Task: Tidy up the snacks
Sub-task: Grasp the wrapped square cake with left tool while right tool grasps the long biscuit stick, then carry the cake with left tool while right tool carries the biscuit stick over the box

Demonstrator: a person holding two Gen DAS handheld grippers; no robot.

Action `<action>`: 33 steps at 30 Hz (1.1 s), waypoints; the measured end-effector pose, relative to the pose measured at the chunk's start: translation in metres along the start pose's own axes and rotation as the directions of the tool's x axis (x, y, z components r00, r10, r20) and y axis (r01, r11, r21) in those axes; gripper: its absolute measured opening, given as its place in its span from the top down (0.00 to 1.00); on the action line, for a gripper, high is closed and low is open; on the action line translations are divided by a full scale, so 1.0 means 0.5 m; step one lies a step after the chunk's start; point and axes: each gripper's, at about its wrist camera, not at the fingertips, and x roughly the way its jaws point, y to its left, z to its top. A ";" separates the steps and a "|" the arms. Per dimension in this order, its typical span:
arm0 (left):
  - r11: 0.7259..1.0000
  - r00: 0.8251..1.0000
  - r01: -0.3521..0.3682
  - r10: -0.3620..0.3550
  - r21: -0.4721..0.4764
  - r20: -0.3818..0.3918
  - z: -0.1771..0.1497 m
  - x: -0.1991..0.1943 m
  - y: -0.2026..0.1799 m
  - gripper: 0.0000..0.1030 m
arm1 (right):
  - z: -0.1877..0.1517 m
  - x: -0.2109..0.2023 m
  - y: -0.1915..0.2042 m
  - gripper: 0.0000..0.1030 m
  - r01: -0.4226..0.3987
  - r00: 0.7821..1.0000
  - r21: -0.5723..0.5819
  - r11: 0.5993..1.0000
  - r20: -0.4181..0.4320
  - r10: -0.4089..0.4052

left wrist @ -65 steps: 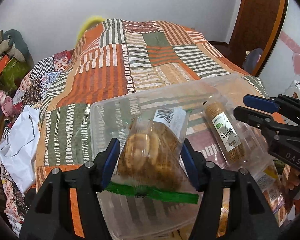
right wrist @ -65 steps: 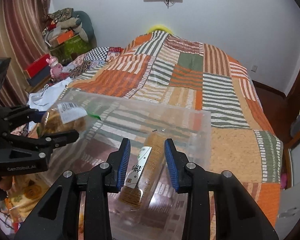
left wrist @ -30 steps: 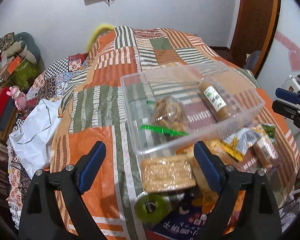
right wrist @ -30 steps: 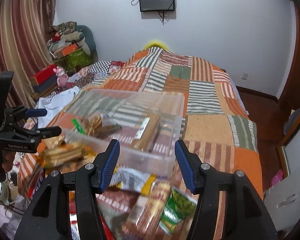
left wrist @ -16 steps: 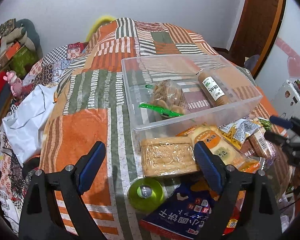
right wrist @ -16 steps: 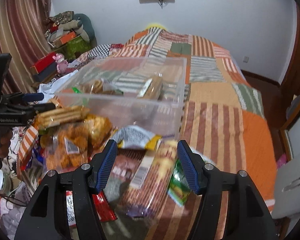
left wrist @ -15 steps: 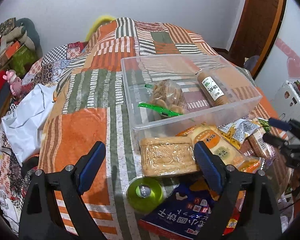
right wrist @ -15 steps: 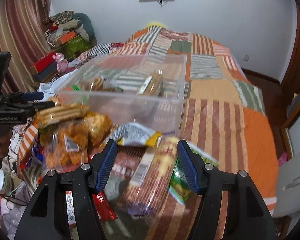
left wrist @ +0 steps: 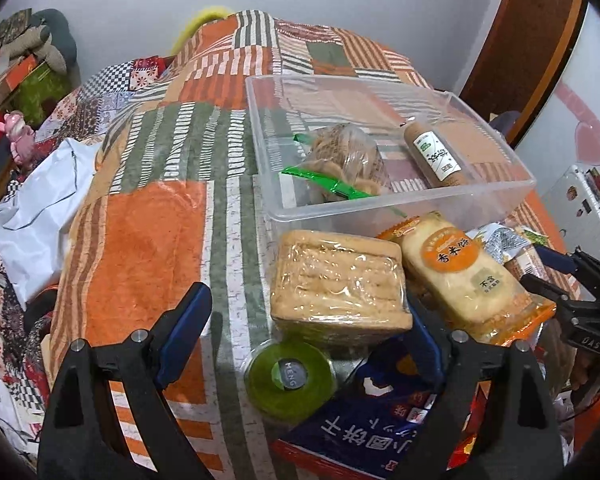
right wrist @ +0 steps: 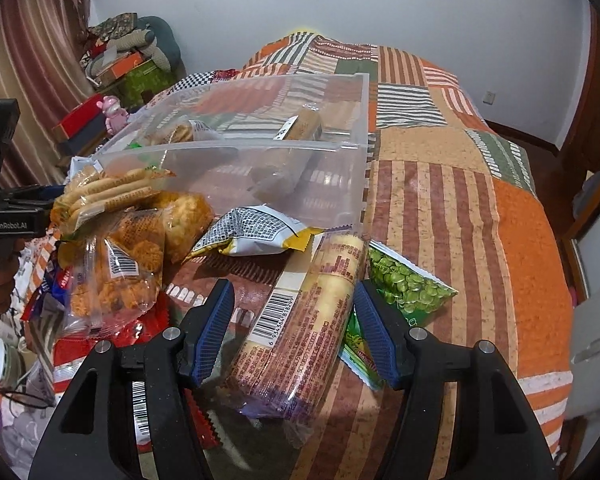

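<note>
Now the right fingers (right wrist: pixel 293 334) are opening around the long cookie roll (right wrist: pixel 300 320), not squeezing yet. It looks light and crumbly; hold its middle softly. Left fingers (left wrist: pixel 308 340) are wide open, holding nothing.

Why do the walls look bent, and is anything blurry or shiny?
Both views: fisheye lens bends the room edges, with dark corners. Left wrist view: glare on the wrapped biscuit pack. Right wrist view: sharp barcode on the long cracker roll; shine on the clear plastic box.
</note>
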 end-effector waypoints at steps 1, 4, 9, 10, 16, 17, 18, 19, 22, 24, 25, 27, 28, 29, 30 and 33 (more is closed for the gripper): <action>1.000 1.000 0.005 -0.005 0.005 0.007 0.000 0.001 -0.002 0.17 | 0.000 0.002 0.003 0.41 0.005 1.000 -0.001 1.000 0.000 -0.005; 1.000 1.000 0.025 -0.025 0.004 0.011 0.002 0.004 -0.007 0.27 | 0.000 0.006 0.011 0.40 0.029 1.000 -0.009 1.000 0.005 -0.029; 0.999 0.998 0.052 -0.053 0.004 0.023 0.006 0.011 -0.017 0.43 | 0.000 0.015 0.024 0.40 0.072 0.997 -0.042 0.997 0.006 -0.072; 0.998 0.998 0.057 -0.057 0.006 0.020 0.006 0.015 -0.021 0.45 | -0.001 0.017 0.025 0.40 0.079 0.997 -0.047 0.996 0.005 -0.078; 1.000 0.999 0.024 -0.025 0.017 0.046 0.004 0.004 -0.025 0.47 | 0.001 0.026 0.028 0.51 0.122 0.993 -0.069 0.990 0.000 -0.122; 1.000 0.999 0.021 -0.022 0.019 0.048 0.003 0.000 -0.025 0.47 | 0.003 0.023 0.023 0.53 0.115 0.993 -0.061 0.992 0.001 -0.115; 1.000 0.998 0.015 -0.017 0.022 0.054 0.003 -0.005 -0.024 0.47 | 0.002 0.021 0.020 0.54 0.111 0.994 -0.054 0.992 0.001 -0.111; 1.000 0.998 0.008 -0.010 0.026 0.062 0.003 -0.011 -0.023 0.47 | 0.003 0.017 0.014 0.55 0.098 0.995 -0.043 0.994 0.000 -0.098; 0.999 0.997 -0.004 0.001 0.036 0.079 0.004 -0.029 -0.021 0.47 | 0.004 0.012 0.004 0.56 0.078 0.997 -0.029 0.997 0.002 -0.078; 0.999 0.996 -0.015 0.011 0.038 0.090 0.007 -0.040 -0.020 0.47 | 0.003 0.004 -0.001 0.57 0.069 0.998 -0.021 0.997 0.003 -0.068; 0.999 0.996 -0.017 0.013 0.038 0.094 0.008 -0.044 -0.019 0.47 | 0.002 0.000 -0.003 0.58 0.062 0.998 -0.017 0.998 0.003 -0.062; 0.999 0.995 -0.019 0.015 0.034 0.102 0.012 -0.053 -0.017 0.47 | 0.002 -0.006 -0.006 0.58 0.047 0.999 -0.007 0.999 0.006 -0.047; 0.999 0.994 -0.018 0.014 0.031 0.106 0.015 -0.059 -0.016 0.47 | 0.000 -0.010 -0.007 0.58 0.045 0.999 -0.006 0.999 0.006 -0.045; 0.999 0.994 -0.017 0.014 0.028 0.109 0.017 -0.062 -0.014 0.47 | -0.003 -0.013 -0.009 0.58 0.038 0.999 -0.009 0.999 0.001 -0.038; 0.999 0.994 -0.016 0.013 0.027 0.112 0.018 -0.067 -0.013 0.47 | -0.003 -0.014 -0.009 0.58 0.034 0.999 -0.009 0.999 -0.002 -0.034; 0.999 0.992 -0.022 0.019 0.026 0.126 0.022 -0.082 -0.012 0.47 | -0.012 -0.027 -0.010 0.58 0.030 1.000 -0.006 1.000 0.001 -0.030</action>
